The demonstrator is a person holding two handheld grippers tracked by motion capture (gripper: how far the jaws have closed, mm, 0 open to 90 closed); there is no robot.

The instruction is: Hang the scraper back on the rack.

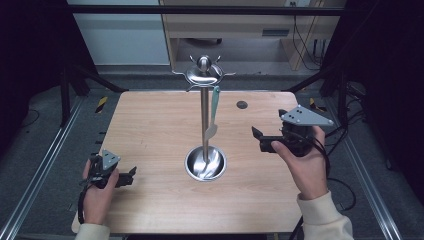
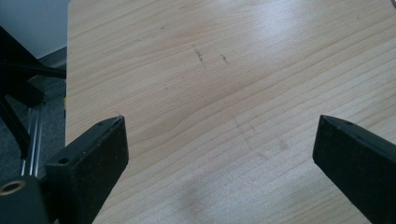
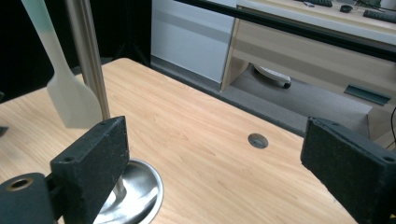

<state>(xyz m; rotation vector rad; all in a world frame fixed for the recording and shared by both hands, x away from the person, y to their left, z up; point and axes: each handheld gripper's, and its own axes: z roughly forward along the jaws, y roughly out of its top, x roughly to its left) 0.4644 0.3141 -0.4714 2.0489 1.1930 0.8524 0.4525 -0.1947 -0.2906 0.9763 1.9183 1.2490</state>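
The spatula (image 1: 214, 111) is hanging from a hook under the round top of a metal stand (image 1: 204, 120), which is standing near the middle of the wooden table (image 1: 150, 125). Its pale green handle is running down just beside the pole, and its whitish blade is ending partway down, well above the stand's shiny dish-shaped base. In the right gripper view the spatula (image 3: 65, 88) is being cut off at the top edge, so the hook and the handle's upper end are hidden there, and the stand (image 3: 88, 65) is partly covered low down by a black jaw. The other hooks around the stand's top are too small to make out clearly.

The right gripper (image 1: 258, 138) is hovering to the right of the stand, held in the right hand (image 1: 305, 160), its jaws standing wide apart with nothing between them. From its own camera the right gripper (image 3: 215, 154) is facing the pole and a small dark hole (image 3: 258, 140) in the tabletop beyond the stand.

The left gripper (image 1: 131, 175) is sitting low to the left of the stand, near the table's front edge, in the left hand (image 1: 97, 192). In its own view the left gripper (image 2: 219, 149) is showing jaws spread wide over bare wood (image 2: 210, 70), well apart from the stand.
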